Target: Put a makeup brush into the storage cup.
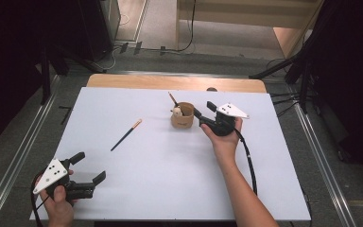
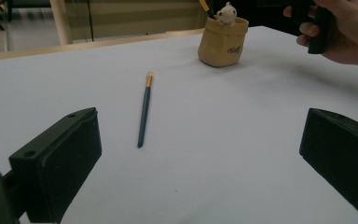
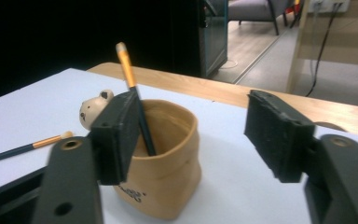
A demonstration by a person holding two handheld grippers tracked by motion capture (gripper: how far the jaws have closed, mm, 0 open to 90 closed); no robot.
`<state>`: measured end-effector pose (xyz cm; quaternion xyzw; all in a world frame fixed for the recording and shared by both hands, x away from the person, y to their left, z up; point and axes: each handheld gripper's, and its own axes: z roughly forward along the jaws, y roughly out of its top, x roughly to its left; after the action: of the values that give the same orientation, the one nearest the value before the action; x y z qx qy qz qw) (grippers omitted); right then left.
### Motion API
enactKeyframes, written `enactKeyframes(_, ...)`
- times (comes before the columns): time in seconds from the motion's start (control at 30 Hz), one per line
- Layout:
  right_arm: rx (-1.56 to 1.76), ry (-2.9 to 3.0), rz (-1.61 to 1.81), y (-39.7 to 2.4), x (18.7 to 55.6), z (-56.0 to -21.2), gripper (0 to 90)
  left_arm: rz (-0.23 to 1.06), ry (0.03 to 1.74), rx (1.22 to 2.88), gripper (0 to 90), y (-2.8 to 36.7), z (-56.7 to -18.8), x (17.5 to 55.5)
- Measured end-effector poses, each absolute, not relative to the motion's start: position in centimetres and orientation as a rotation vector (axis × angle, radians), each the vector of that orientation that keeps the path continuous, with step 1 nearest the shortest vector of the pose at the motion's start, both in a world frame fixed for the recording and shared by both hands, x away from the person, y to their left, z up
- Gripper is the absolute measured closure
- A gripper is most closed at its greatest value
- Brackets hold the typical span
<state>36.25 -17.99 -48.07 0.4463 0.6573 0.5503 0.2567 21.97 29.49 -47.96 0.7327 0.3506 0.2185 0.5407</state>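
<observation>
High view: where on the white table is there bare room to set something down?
Free: the wide stretch of table between the left gripper and the forearm, and the far left corner beyond the brush. Crowded: around the pouch, where the right gripper hangs.

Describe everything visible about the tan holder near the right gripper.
The holder is a soft-looking tan pouch-shaped cup with a rolled rim and dark lettering low on its side. It stands upright on the white table. A small cream bear figure sits at its rim, and one dark brush leans inside. Neither gripper touches it.
</observation>
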Motion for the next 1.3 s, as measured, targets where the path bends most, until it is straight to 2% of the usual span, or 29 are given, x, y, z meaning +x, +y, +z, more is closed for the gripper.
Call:
enactKeyframes(0.4,1.231,1.819,1.473,-20.6,33.3,-48.2,14.2,0.522,0.832,1.745,0.0,29.4,-48.0,22.0)
enactKeyframes(0.93,1.231,1.804,1.455,-23.3,30.0,-48.5,9.0,0.522,0.826,1.748,0.0,29.3,-48.0,21.9)
enactKeyframes(1.3,1.188,1.813,1.447,-25.6,27.3,-49.0,0.0,0.525,0.830,1.750,0.0,29.3,-48.0,21.9)
